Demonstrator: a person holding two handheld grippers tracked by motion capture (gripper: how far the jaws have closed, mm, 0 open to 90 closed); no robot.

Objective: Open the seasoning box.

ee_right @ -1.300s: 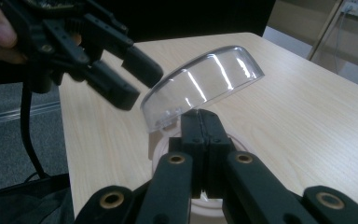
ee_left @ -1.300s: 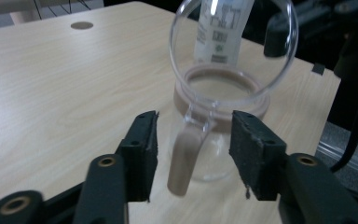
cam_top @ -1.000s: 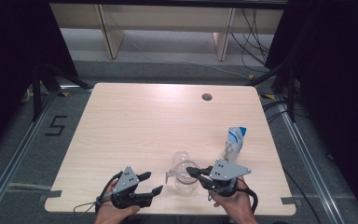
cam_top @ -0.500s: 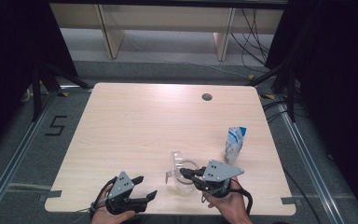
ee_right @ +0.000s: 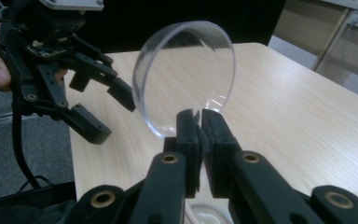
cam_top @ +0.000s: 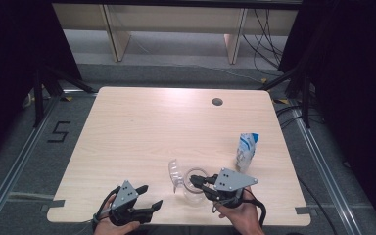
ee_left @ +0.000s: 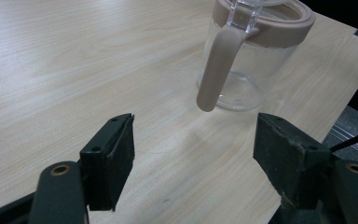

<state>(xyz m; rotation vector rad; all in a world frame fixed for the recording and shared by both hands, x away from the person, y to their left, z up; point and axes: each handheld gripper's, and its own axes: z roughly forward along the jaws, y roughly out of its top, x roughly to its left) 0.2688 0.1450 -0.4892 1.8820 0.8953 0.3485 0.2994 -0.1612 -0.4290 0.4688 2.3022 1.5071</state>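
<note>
A clear glass jar with a beige rim band stands near the front edge of the light wooden table, between the 2 hand-held grippers. Its round transparent lid is flipped open and stands up on edge at the jar's left side in the high view. In the left gripper view the jar shows its beige collar and a beige strap-like clasp hanging down the glass wall, its tip free above the table.

The right gripper lies low over the jar, held by a hand at the table's front edge. In the right gripper view its 2 jaws stand almost together, the pads pinching the bottom edge of the lid, which rises upright in front of them; they have just been easing apart a little, the lid's edge between them.

The left gripper sits at the front left of the jar, near it but apart. Its jaws are wide apart with bare table between them and nothing touching the pads; they have just been opening further. The right gripper view shows it beyond the lid, jaws spread.

A blue-and-white pouch stands upright to the right of the jar, well clear of both grippers. A small round hole sits in the table near its far edge
</note>
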